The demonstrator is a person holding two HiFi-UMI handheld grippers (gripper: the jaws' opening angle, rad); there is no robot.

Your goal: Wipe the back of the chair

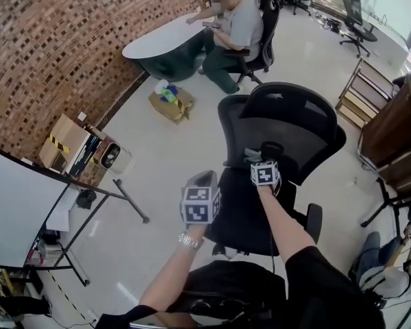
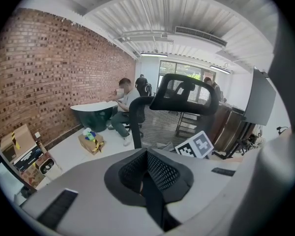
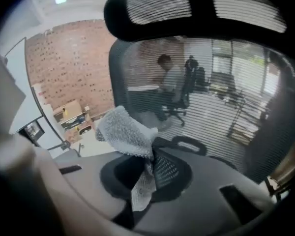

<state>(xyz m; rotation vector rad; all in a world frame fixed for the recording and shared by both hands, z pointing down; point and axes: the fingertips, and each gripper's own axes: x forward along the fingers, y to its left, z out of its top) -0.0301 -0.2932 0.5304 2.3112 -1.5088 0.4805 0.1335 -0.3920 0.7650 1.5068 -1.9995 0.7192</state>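
Note:
A black mesh office chair (image 1: 294, 122) stands in the middle of the floor, its seat turned toward me. My right gripper (image 1: 263, 162) is shut on a grey wiping cloth (image 1: 252, 157) and held just before the lower inner face of the chair back. In the right gripper view the cloth (image 3: 125, 132) bunches out of the shut jaws of the right gripper (image 3: 150, 173), with the mesh back (image 3: 211, 82) filling the picture. My left gripper (image 1: 204, 180) hovers over the seat's left edge. It (image 2: 147, 173) looks shut with nothing in it, and the chair (image 2: 187, 95) stands ahead of it.
A person (image 1: 234, 26) sits at a rounded table (image 1: 161, 38) at the back. A cardboard box (image 1: 171, 103) lies on the floor behind the chair. More boxes (image 1: 68, 146) stand by the brick wall, a whiteboard (image 1: 14, 204) at the left, wooden shelves (image 1: 359, 94) at the right.

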